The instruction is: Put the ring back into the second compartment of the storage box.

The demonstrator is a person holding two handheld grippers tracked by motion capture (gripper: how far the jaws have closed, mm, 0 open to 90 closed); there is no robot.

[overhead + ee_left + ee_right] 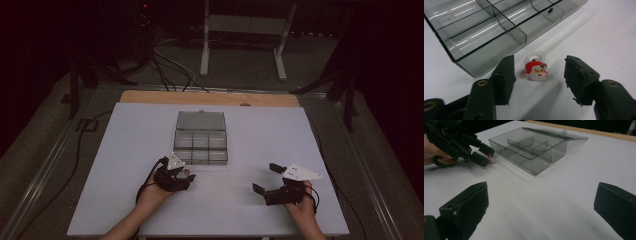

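Note:
A small ring with a red and white Santa face (536, 71) lies on the white table sheet (120, 150), just in front of a clear grey compartment box (201, 145) whose lid lies open behind it. My left gripper (539, 77) has one jaw on each side of the ring, with a gap on both sides and no pad touching it. In the right gripper view the left gripper (485, 155) shows with the red ring (490, 158) between its tips, beside the box (531, 150). My right gripper (264, 177) rests open at the table's right with nothing between its jaws.
The box (486, 32) has several compartments with nothing seen in them. A wooden strip (210, 97) runs along the table's far edge. Beyond it are cables and a white stand (240, 35) on the floor.

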